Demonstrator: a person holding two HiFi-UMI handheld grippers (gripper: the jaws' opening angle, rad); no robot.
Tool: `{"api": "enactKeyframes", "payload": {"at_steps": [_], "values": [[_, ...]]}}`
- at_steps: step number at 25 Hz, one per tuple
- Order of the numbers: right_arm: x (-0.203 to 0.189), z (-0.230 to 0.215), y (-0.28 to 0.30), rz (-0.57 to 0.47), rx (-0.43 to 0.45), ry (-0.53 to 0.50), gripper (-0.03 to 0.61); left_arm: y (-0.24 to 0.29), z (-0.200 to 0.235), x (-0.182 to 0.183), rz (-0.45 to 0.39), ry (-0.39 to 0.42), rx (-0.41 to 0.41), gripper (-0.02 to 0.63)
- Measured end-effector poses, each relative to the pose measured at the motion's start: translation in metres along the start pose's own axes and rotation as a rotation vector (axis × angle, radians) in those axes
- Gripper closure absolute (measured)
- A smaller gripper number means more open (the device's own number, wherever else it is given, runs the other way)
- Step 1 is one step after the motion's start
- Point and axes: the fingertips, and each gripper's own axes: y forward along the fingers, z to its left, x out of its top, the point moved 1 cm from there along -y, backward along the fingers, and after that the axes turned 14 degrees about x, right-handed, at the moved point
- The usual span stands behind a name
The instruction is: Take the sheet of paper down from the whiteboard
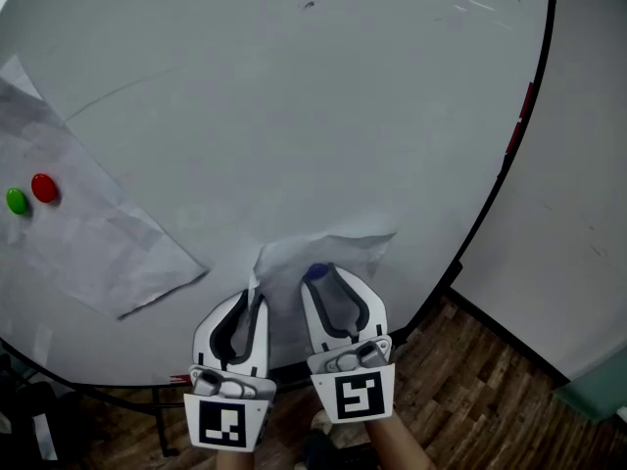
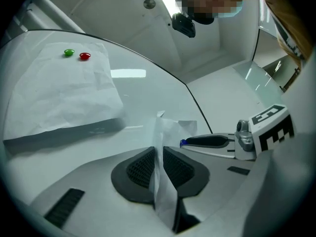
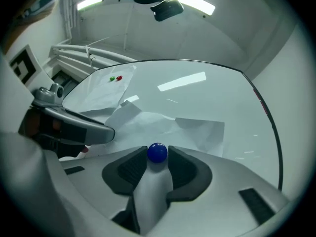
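Note:
A crumpled white sheet (image 1: pixel 333 248) hangs near the bottom of the whiteboard (image 1: pixel 294 96). My left gripper (image 1: pixel 253 297) is shut on the sheet's left edge; in the left gripper view the paper (image 2: pixel 160 181) runs pinched between the dark pads. My right gripper (image 1: pixel 328 274) holds a blue magnet (image 1: pixel 315 273) at its fingertips. In the right gripper view the magnet (image 3: pixel 157 152) sits between both pads, with a fold of the sheet (image 3: pixel 163 125) trailing under it. The two grippers stand side by side, pointing up at the board.
A second, larger sheet (image 1: pixel 88 233) stays on the board's left side under a green magnet (image 1: pixel 17 201) and a red magnet (image 1: pixel 44 187). The board's black frame (image 1: pixel 509 164) curves down the right. A wooden floor (image 1: pixel 470 380) and a pale wall (image 1: pixel 588 164) lie beyond.

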Motion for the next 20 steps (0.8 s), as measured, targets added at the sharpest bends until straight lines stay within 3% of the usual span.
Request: {"api": "enactKeyframes", "payload": {"at_steps": [3,10,20], "values": [[-0.01,0.003,-0.001,0.091,0.022,-0.085,0.454,0.001,0.005,-0.002,0.006,-0.003,0.015,0.578],[-0.008,0.001,-0.002,0.063,0.008,-0.049,0.442,0.001,0.006,0.002,-0.009,0.031,-0.013,0.591],[0.004,-0.006,-0.008,-0.004,-0.011,0.011,0.442,-0.005,0.01,0.012,-0.042,0.011,-0.007,0.591]]}}
